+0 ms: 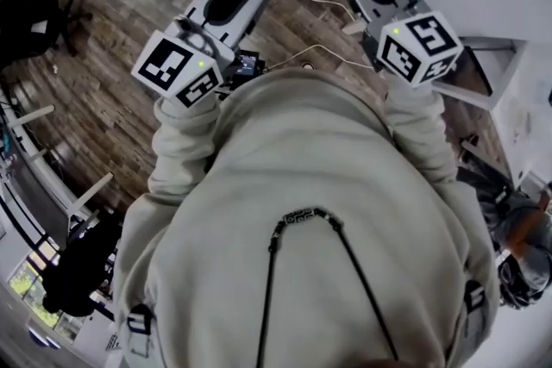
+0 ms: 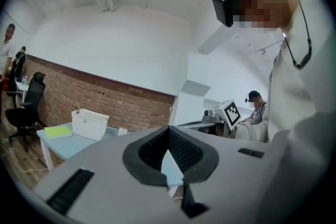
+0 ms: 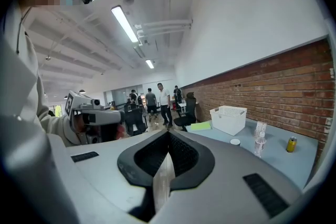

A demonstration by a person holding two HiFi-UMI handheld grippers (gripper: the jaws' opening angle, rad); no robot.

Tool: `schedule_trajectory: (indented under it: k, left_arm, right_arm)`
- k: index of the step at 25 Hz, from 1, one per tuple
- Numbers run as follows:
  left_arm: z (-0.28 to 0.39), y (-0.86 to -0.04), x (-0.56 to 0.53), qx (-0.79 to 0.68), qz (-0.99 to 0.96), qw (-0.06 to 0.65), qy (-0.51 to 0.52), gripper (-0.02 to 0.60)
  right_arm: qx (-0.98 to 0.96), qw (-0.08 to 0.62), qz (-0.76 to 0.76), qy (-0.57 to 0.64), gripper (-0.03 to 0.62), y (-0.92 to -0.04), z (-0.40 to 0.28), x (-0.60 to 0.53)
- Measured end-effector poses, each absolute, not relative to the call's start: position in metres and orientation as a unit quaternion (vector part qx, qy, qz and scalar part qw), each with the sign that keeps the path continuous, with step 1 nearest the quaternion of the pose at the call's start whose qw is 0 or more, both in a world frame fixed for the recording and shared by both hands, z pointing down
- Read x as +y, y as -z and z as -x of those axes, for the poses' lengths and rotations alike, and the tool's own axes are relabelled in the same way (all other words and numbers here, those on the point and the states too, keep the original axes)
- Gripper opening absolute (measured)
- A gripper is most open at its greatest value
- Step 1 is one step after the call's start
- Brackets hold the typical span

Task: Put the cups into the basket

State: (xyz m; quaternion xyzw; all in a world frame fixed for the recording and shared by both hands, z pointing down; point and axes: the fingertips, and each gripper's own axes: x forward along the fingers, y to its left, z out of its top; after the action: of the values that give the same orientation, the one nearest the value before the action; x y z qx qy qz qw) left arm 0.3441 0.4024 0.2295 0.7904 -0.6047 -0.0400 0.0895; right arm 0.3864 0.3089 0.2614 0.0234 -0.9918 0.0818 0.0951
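Left claw (image 2: 169, 132) is showing its jaws pressed together with nothing between them. Right claw (image 3: 168, 138) is doing the same, empty. The person is holding both up in front of the chest, over the wood floor (image 1: 103, 99). White basket (image 3: 228, 119) is sitting on the pale blue desk (image 3: 286, 162) at 2 o'clock from the right claw. A small white cup (image 3: 235, 141) is standing on the desk near the basket, at its 6 o'clock.
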Motion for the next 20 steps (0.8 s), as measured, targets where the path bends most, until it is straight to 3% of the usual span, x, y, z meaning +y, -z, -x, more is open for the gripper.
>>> schedule_trajectory:
  k: [20]
  left_arm:
    - [-0.337, -0.23, 0.336, -0.639, -0.759, 0.116, 0.046, -0.003]
  right_arm:
    - [-0.989, 0.08, -0.015, -0.121, 0.014, -0.282, -0.43, 0.233]
